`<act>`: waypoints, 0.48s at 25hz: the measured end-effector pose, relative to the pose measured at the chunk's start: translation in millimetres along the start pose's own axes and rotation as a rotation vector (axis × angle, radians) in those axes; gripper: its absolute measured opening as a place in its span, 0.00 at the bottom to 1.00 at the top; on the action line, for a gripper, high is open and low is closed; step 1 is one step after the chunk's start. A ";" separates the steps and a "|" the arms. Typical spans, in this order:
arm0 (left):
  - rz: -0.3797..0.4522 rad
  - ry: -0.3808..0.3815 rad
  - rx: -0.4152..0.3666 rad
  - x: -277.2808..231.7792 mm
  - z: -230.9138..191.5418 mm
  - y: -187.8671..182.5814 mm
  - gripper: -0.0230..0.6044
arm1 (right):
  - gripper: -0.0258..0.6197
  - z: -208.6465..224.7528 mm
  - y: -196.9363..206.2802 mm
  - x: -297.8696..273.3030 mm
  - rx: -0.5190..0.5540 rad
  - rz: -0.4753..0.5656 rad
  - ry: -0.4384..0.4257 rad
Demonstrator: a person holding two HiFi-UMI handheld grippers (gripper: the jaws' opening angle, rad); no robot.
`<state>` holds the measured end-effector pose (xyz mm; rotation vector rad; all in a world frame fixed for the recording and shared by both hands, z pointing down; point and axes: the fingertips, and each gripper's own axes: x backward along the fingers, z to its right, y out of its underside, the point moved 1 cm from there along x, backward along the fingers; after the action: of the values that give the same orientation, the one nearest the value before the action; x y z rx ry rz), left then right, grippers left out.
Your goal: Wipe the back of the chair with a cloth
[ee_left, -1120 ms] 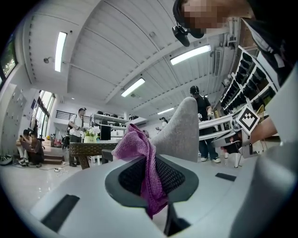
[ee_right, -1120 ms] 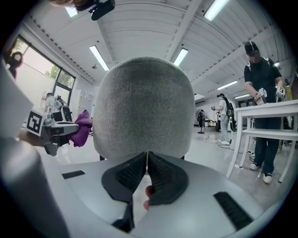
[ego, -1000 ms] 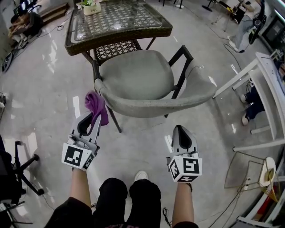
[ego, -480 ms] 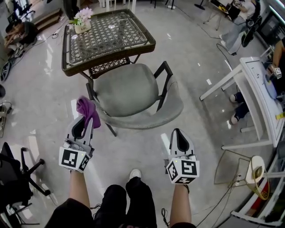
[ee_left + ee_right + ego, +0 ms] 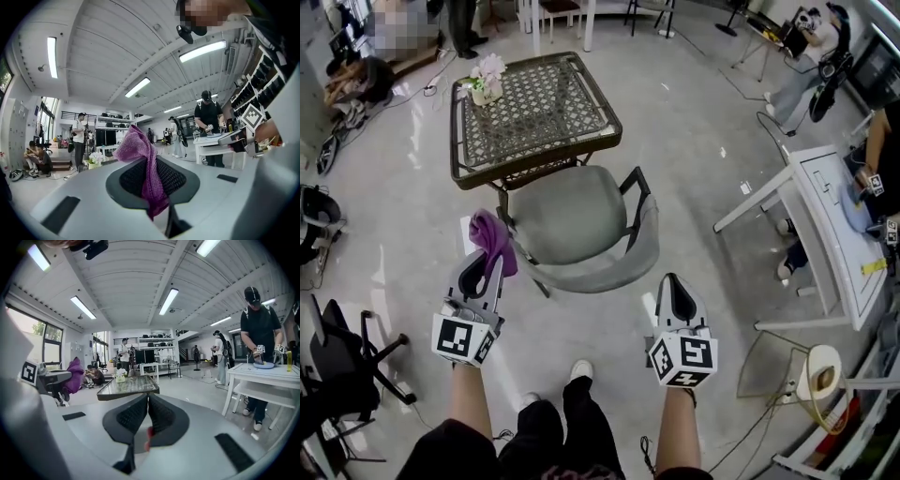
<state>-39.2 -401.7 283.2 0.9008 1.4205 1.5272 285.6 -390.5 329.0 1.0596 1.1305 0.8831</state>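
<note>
1. While the purple cloth (image 5: 492,240) hangs short of the chair back (image 5: 605,267), no wiping shows. You stand behind the grey armchair (image 5: 572,211), which is drawn up to the near edge of the glass-topped wicker table (image 5: 534,103). Both grippers are on your side of the chair, apart from it.
2. What is left, by my reading, is the whole job: bring the cloth onto the curved back and rub along it.
3. Your left gripper (image 5: 481,267) has its jaws closed on the cloth. The left gripper view shows the fabric pinched between them, a bunch standing above the tips and a tail hanging below. It sits just off the left end of the chair back, not touching it as far as I can tell.
4. Your right gripper (image 5: 676,291) has its jaws together, meeting at the tips with nothing between them. It hangs over the floor (image 5: 600,328), near the right end of the back.
</note>
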 end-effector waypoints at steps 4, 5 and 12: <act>0.008 -0.021 -0.017 7.3 -6.2 -53.8 0.15 | 0.08 -8.5 -52.2 1.7 0.016 0.016 -0.033; 0.015 -0.028 -0.023 10.2 -9.3 -67.3 0.15 | 0.08 -11.3 -64.8 2.8 0.017 0.021 -0.039; 0.075 -0.072 -0.045 33.9 -28.5 -153.6 0.15 | 0.08 -25.7 -139.1 18.0 0.019 0.069 -0.052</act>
<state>-62.2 -381.2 126.4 0.9817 1.3088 1.5610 268.3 -406.7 188.4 1.1368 1.0663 0.8957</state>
